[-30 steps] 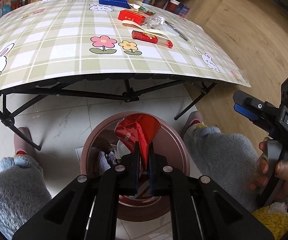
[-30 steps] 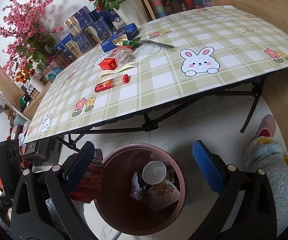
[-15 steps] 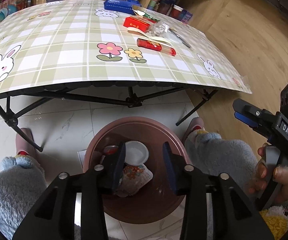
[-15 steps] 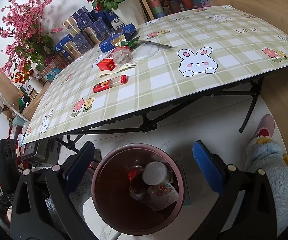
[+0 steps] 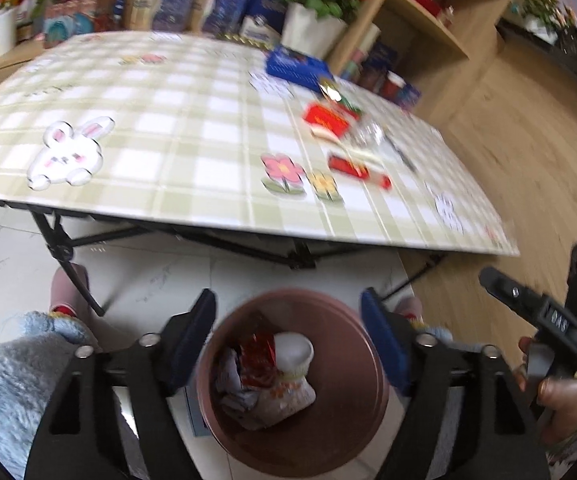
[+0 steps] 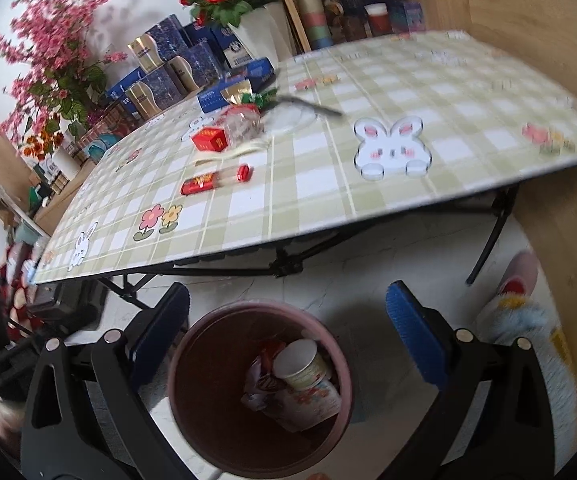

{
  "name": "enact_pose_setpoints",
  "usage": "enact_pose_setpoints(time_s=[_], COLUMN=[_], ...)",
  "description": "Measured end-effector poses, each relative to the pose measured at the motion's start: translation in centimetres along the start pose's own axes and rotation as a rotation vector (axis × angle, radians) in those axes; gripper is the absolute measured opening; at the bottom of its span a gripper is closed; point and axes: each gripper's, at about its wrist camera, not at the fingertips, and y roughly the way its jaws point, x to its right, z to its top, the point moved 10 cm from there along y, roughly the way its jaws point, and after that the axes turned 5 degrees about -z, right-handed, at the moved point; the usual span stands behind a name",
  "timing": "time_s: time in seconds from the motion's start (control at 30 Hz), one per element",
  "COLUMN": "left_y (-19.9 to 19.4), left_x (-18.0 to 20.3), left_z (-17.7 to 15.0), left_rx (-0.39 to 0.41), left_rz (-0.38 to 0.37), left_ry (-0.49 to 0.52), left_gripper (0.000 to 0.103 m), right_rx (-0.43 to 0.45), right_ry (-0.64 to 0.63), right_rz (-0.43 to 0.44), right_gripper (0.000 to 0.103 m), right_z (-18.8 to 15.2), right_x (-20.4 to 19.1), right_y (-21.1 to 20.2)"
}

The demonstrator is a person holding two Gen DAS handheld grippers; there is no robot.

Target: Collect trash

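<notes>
Your left gripper has just been opening, nothing between jaws | wrapper lies in bin by cup | your right gripper spread, empty | writing too blurred to read | only right view shows pink blossoms

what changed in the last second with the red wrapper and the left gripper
The left hand-held gripper let go of the red wrapper: pinched between its fingers a second ago, it now lies in the bin beside the paper cup. Its jaws have just been opening, with nothing between them. The right hand-held gripper stayed open and empty, and the red trash on the table is unmoved.
</notes>
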Motion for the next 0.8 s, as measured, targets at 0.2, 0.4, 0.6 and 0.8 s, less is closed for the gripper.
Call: enact_pose_setpoints(time_s=[0.2, 0.4, 0.6, 0.8], left_y=[0.1, 0.5, 0.9, 1.3], left_x=[0.4, 0.8, 0.4, 0.0], left_z=[2.8, 6.2, 8.9, 10.8], left_rx=[0.022, 0.063, 0.092, 0.116], left_rz=[0.046, 0.061, 0.107, 0.165], left_ry=[0.097, 0.113, 0.153, 0.22], left_gripper=[0.079, 0.079, 0.091, 0.097], right_rx=[0.042, 0.069, 0.014, 0.034], right_ry=[-0.107, -0.149, -0.257, -0.366], right_rz=[-0.009, 0.051, 0.03, -0.022], right_gripper=[0.097, 0.097, 0.097, 0.097], right_z=[2.2, 5.3, 8.7, 12.1], right_x=[-0.6, -1.5, -2.8, -4.1], right_y=[-0.1, 0.8, 3.9, 7.1])
